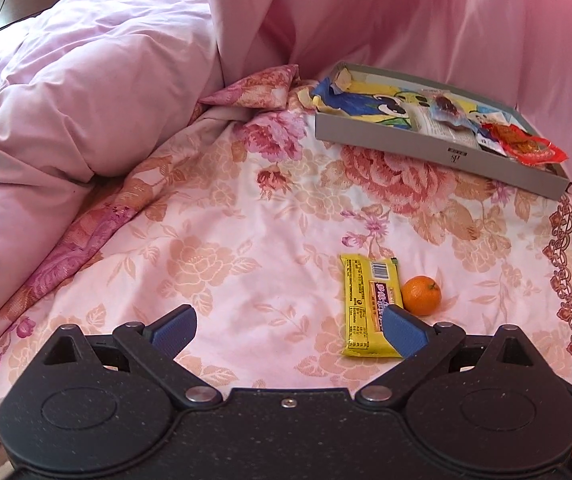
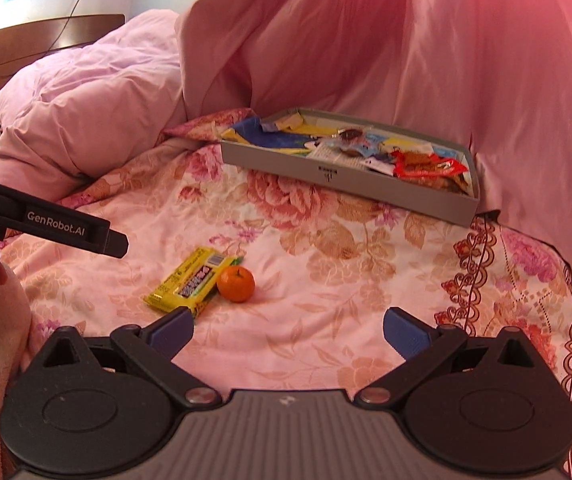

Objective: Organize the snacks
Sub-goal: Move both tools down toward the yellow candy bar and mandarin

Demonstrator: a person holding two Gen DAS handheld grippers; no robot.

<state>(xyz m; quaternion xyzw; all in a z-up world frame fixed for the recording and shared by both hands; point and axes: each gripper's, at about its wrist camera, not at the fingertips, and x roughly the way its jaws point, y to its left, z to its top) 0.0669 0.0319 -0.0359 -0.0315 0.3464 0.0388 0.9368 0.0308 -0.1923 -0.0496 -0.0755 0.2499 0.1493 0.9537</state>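
Floral bedspread (image 1: 246,220): yellow snack pack (image 1: 368,304) beside right hand-held gripper (image 2: 288,334)

Home bedroom, floral bedspread (image 1: 246,216), rumpled pink duvet (image 1: 86,92), wooden headboard (image 2: 58,36)

Glossy plastic wrapper (image 1: 368,306), cloth bedspread (image 1: 246,248)

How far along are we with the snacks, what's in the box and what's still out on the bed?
Done: the grey box already holds several packets, including a red packet. In hand: nothing; the left gripper and right gripper are both open and empty. Left: the yellow snack bar and the small orange lie side by side on the floral bedspread.
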